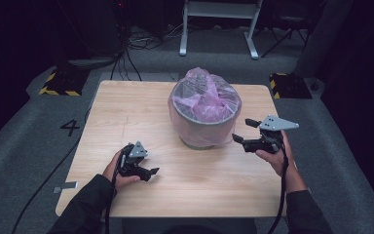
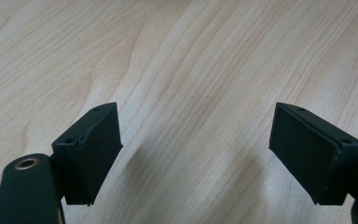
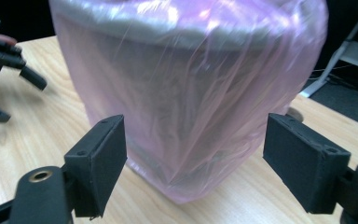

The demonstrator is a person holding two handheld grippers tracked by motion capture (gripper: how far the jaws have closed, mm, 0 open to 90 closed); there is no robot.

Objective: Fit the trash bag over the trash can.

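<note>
Grey bin [image 1: 205,127] w/ pink liner [image 1: 204,100]

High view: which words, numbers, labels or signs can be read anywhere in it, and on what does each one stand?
"4": a dark numeral on the grey carpet floor, left of the light wooden table.
The yellow-and-black striped blocks bear hazard stripes, no text.
No lettering is readable on the grey bin lined with a pink plastic bag.

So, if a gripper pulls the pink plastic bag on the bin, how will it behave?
The pink plastic bag looks thin and wrinkled, so probably floppy and slippery. It hangs loosely over the grey bin, so it may slide off instead of lifting it.
</note>
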